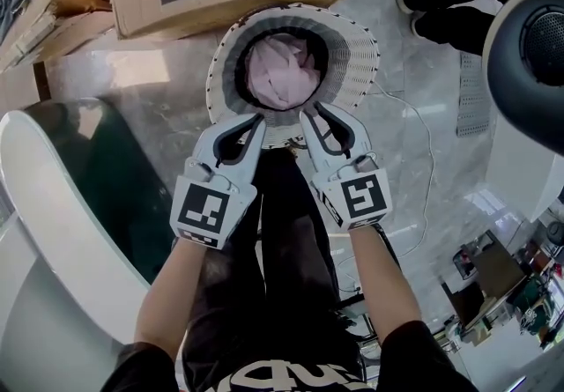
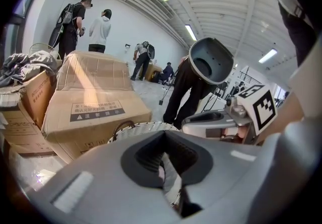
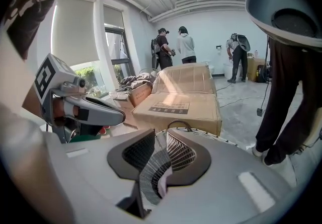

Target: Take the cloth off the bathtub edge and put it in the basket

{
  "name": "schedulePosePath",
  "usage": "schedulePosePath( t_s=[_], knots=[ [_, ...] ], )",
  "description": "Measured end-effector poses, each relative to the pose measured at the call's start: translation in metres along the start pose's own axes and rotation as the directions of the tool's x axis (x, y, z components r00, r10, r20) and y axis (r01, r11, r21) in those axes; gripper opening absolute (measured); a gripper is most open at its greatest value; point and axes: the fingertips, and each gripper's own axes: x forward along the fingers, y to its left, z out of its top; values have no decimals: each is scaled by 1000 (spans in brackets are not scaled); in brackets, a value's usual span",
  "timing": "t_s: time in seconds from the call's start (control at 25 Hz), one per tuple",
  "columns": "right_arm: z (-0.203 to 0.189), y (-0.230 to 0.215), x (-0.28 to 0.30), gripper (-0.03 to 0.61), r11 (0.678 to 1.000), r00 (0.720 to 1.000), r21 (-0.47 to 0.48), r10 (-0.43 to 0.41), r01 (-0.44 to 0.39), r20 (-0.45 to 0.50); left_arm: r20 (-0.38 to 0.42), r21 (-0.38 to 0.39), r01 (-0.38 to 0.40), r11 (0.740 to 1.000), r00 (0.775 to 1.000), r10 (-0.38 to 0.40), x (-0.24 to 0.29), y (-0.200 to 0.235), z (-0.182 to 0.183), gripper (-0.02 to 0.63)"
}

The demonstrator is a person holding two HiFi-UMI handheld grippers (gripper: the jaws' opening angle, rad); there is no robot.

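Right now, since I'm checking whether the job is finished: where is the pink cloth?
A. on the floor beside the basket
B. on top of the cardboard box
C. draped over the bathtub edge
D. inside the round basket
D: the head view shows the pink cloth lying bunched inside the round basket, below its rim.

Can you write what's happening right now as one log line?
cloth: inside basket | left gripper: jaws together, empty | right gripper: jaws slightly apart, empty | both by basket's near rim
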Motion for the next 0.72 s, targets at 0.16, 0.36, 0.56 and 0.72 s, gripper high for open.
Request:
schedulePosePath(
  t_s=[0.16, 0.36, 0.56, 0.72],
  knots=[
    [27, 10, -11, 71, 1000, 1000, 5, 24, -25, 19, 12, -17, -3, 1000, 1000, 3, -14, -7, 17, -3],
    [69, 33, -35, 9, 997, 997, -15, 71, -70, 41, 16, -21, -10, 1000, 1000, 11, -42, -22, 45, -3],
    [117, 55, -65, 9, 995, 993, -28, 96, -95, 63, 62, -27, 9, 1000, 998, -7, -72, -37, 81, -3],
    [158, 68, -95, 9, 993, 988, -53, 108, -102, 113, 102, -11, 10, 1000, 995, -9, -101, -50, 120, -3]
  ],
)
